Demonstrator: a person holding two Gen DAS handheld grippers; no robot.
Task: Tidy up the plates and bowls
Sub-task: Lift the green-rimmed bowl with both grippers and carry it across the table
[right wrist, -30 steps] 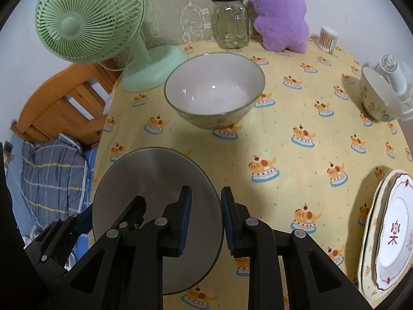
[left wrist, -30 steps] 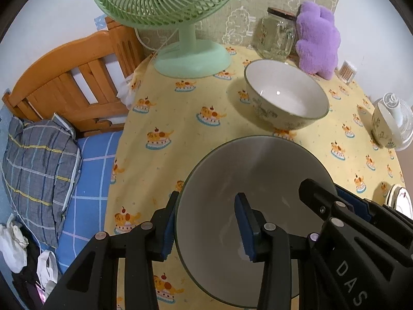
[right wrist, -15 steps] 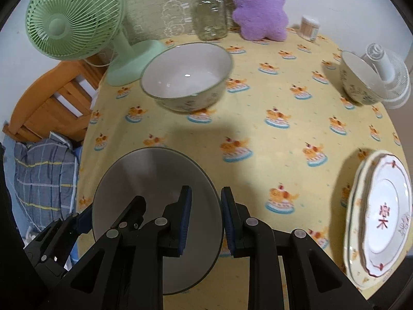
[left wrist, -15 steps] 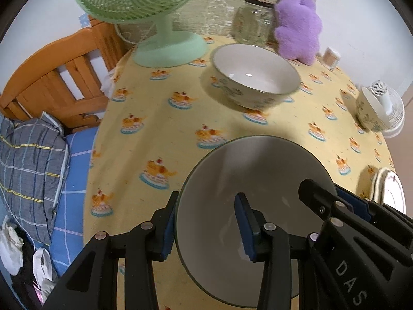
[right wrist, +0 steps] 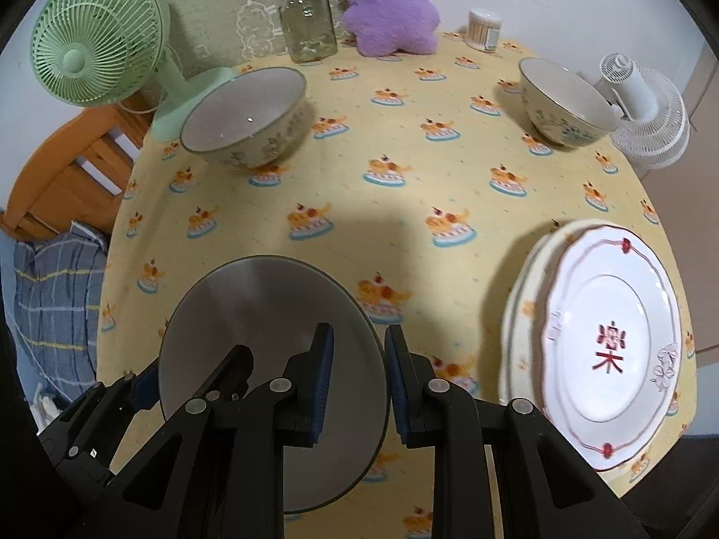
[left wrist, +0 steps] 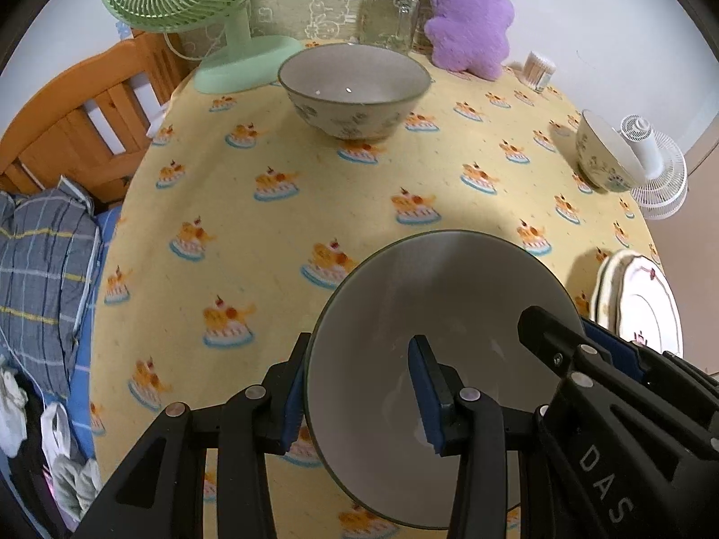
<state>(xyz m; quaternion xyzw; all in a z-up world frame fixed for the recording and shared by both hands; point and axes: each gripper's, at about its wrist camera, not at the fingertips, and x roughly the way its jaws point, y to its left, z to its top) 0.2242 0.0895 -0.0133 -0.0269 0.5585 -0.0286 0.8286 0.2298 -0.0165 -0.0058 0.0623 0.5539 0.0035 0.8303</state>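
Both tools grip one grey bowl (left wrist: 442, 359) above the counter (left wrist: 278, 157): left tool (left wrist: 359, 395) clamps its near rim, right tool (right wrist: 357, 382) its right rim. The target floral bowl (left wrist: 355, 90) sits at 12 o'clock.

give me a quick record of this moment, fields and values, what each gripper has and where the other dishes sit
left gripper: shut on the left rim of the held bowl, one finger inside, one outside
right gripper: shut on the right rim of the same bowl
large floral bowl: upright on the tablecloth, near the green fan
small floral bowl: upright by the white fan
stacked plates: on the table's right edge
back row: glass jar, purple plush
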